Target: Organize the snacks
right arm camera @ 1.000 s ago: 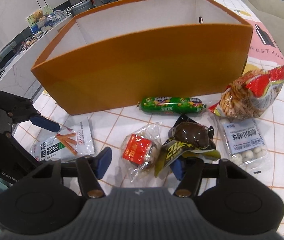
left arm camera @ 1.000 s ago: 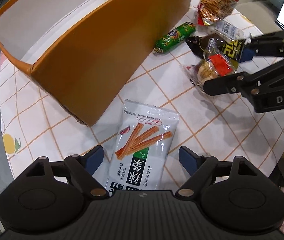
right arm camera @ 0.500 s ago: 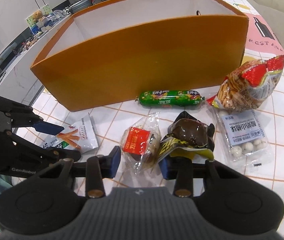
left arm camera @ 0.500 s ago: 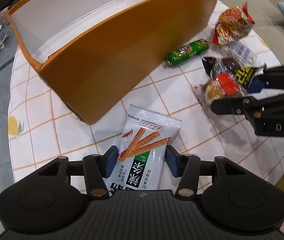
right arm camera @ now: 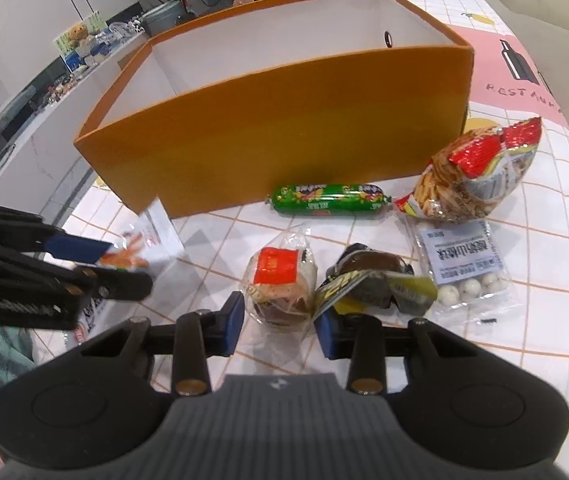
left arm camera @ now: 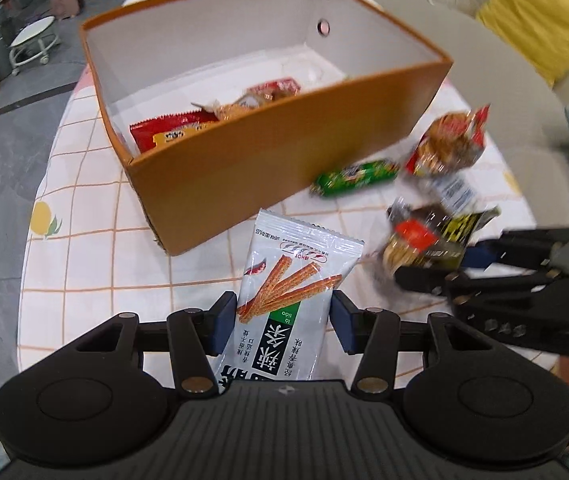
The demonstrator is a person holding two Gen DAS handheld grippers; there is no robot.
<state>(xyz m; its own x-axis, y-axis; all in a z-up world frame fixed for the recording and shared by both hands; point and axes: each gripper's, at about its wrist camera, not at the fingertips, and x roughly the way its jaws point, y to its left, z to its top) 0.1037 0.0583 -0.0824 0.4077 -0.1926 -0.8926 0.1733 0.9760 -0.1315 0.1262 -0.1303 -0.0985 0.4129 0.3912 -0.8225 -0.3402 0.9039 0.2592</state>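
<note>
My left gripper [left arm camera: 282, 326] is shut on a white spicy-stick packet [left arm camera: 290, 288] and holds it above the table, in front of the orange box [left arm camera: 284, 160]. The box holds red snack packs [left arm camera: 172, 130]. In the right wrist view the left gripper [right arm camera: 96, 264] shows at the left with the packet [right arm camera: 144, 244]. My right gripper [right arm camera: 278, 322] has closed in on a clear pastry bag with a red label [right arm camera: 280, 282]; its pads sit at the bag's near end.
On the checked tablecloth [right arm camera: 556, 340] lie a green sausage [right arm camera: 326, 198], a red chip bag [right arm camera: 472, 176], a dark chocolate pack [right arm camera: 372, 278] and a clear bag of white balls [right arm camera: 464, 264]. A sofa with a yellow cushion [left arm camera: 536, 20] stands beyond the table.
My left gripper closed on the white packet and lifted it, so the box's inside came into view. My right gripper narrowed around the pastry bag.
</note>
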